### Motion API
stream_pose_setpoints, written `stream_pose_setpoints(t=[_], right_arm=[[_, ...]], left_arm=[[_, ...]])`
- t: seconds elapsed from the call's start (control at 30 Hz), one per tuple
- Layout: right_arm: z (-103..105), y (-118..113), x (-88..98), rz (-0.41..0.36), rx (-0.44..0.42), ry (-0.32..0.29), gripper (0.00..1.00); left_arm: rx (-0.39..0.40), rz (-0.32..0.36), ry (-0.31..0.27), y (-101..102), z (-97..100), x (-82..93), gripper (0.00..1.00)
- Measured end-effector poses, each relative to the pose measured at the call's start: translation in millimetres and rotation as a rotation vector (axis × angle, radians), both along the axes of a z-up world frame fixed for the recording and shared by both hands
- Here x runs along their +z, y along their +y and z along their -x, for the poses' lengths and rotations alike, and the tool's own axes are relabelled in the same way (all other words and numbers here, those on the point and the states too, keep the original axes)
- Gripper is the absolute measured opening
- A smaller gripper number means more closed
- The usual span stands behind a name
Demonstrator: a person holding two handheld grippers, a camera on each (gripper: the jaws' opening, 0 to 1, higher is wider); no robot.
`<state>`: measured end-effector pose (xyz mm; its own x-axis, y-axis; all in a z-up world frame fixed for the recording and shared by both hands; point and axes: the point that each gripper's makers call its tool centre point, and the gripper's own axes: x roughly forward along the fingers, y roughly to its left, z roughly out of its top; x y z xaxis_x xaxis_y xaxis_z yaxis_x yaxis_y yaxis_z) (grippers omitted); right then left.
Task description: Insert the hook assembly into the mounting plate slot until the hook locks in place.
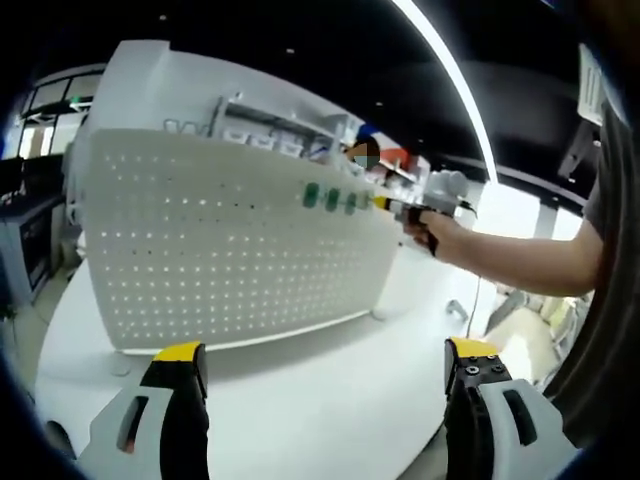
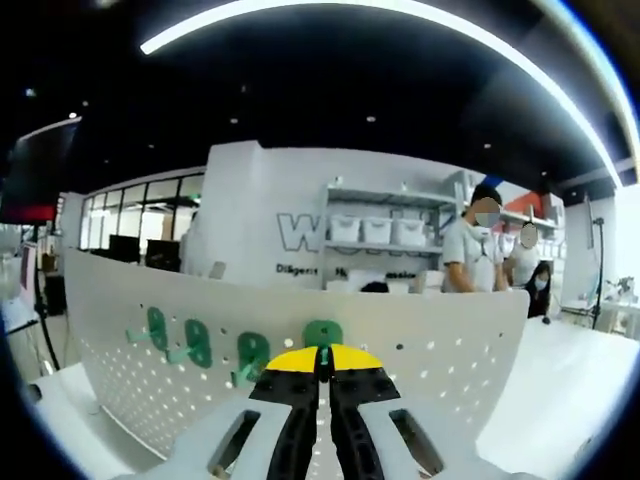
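White table [image 1: 300,400], upright pegboard [image 1: 220,250] on it

A long curved strip light [image 2: 400,12] arcs across a dark ceiling [image 2: 320,90] dotted with small spotlights in an open, showroom-like hall. A white wall [image 2: 260,190] carries large grey lettering, beside metal shelves [image 2: 385,235] holding white storage bins. Glass partitions [image 2: 135,205] line the far left, with dark monitors behind them. Three people [image 2: 480,250] stand near the shelves. A white table [image 1: 330,400] spreads across the foreground under bright, even light.
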<state>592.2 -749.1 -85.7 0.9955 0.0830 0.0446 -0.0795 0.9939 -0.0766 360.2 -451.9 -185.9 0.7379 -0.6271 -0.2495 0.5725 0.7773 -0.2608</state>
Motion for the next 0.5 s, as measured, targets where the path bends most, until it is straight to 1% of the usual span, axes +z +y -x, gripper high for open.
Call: stream_pose_setpoints(t=[0.27, 0.5], right_arm=[[0, 0, -3.1, -0.001, -0.004, -0.003, 0.0], [0, -1, -12.6, -0.015, 0.0, 0.017, 0.0]], left_arm=[[0.001, 0.004, 0.006, -1, -1.1, -1.4, 1.0], [-0.002, 0.004, 0.008, -1, -1.1, -1.5, 1.0]])
